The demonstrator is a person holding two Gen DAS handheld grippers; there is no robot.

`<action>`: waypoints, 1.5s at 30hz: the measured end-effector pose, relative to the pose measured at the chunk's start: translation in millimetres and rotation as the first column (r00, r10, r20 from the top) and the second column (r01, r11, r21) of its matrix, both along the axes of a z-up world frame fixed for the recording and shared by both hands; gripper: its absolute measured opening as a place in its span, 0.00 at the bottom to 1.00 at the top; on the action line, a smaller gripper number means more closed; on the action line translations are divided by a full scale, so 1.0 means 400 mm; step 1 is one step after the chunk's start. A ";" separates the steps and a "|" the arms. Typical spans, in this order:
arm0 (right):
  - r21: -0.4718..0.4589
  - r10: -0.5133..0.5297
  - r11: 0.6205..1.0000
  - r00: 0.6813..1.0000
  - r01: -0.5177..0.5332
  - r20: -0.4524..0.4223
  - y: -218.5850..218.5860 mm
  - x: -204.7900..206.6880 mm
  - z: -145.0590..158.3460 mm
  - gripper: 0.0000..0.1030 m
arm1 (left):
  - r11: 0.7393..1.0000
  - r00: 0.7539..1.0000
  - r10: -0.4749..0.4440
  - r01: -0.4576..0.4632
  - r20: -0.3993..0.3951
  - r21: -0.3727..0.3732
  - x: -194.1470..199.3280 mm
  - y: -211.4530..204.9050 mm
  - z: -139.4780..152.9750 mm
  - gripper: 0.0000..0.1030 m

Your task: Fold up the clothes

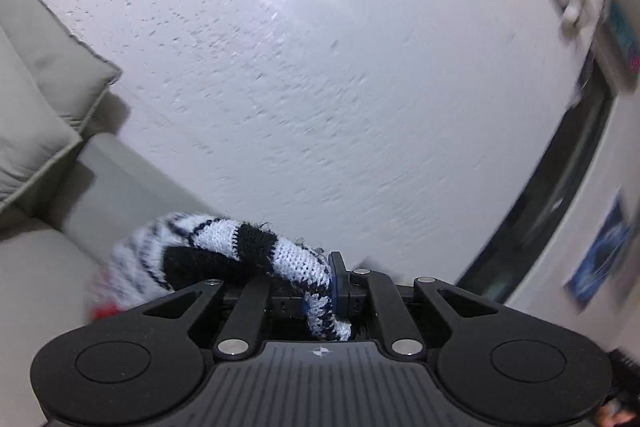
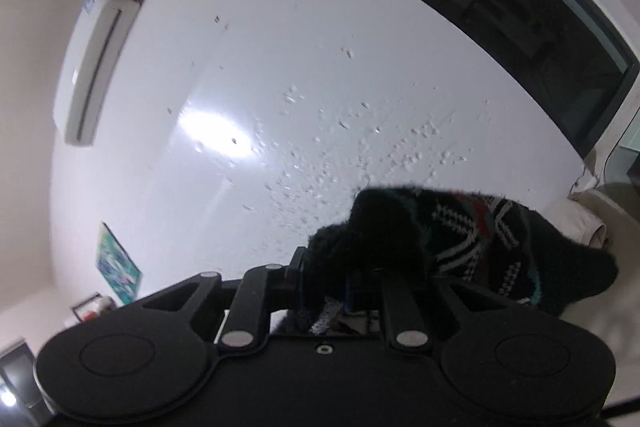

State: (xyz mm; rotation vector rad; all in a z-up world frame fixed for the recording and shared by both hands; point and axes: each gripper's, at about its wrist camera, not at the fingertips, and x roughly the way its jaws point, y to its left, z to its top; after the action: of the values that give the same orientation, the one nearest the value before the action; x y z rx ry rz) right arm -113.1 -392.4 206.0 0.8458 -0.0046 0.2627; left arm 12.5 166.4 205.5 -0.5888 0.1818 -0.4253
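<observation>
The left gripper (image 1: 320,283) is clamped on a knitted garment (image 1: 256,247), whose white-and-black striped edge runs between the jaws and bunches away toward nine o'clock. The right gripper (image 2: 332,283) pinches the same knit's dark patterned part (image 2: 472,239), which spills toward three o'clock. Both tools tilt upward at a white blistered ceiling (image 1: 320,75). Grey sofa cushions (image 1: 44,87) sit at nine o'clock in the left view; an air conditioner (image 2: 92,67) hangs at ten o'clock in the right.
</observation>
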 end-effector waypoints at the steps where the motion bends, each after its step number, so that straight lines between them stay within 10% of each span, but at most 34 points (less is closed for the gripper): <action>1: -0.014 -0.003 1.000 1.000 0.003 0.020 0.007 -0.030 0.017 0.16 | 1.000 0.999 0.006 -0.006 0.035 0.008 -0.027 -0.010 0.022 0.08; 10: -0.052 -0.055 0.997 0.995 0.060 0.080 0.048 -0.040 0.069 0.16 | 0.999 0.998 0.026 -0.028 0.050 0.037 0.010 -0.036 0.098 0.08; 19: -0.151 -0.107 0.986 0.962 0.070 -0.252 0.116 0.414 -0.097 0.16 | 0.970 0.974 0.099 -0.050 -0.201 0.238 0.427 -0.079 -0.084 0.08; 26: -0.198 -0.168 0.972 0.965 0.128 -0.200 0.080 0.453 -0.083 0.16 | 0.946 0.997 0.049 -0.065 0.059 0.319 0.370 -0.114 0.005 0.08; 34: -0.246 -0.140 0.968 0.901 0.038 -0.411 0.092 0.425 -0.413 0.16 | 0.924 0.976 0.069 0.017 -0.208 0.383 0.295 -0.146 -0.472 0.08; 41: -0.261 -0.119 0.961 0.709 -0.095 -0.695 0.095 0.405 -0.764 0.16 | 0.913 0.810 0.143 0.114 -0.568 0.392 0.232 -0.171 -0.908 0.08; 45: -0.373 -0.197 0.919 0.665 -0.132 -0.721 0.135 0.410 -0.813 0.16 | 0.880 0.780 0.200 0.124 -0.593 0.459 0.204 -0.182 -0.962 0.09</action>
State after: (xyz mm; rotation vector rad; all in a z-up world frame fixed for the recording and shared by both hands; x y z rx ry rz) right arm 51.1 -338.6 -119.0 0.4872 0.8012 -0.1462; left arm 94.0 93.4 -179.3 -0.2178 0.8997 -0.1101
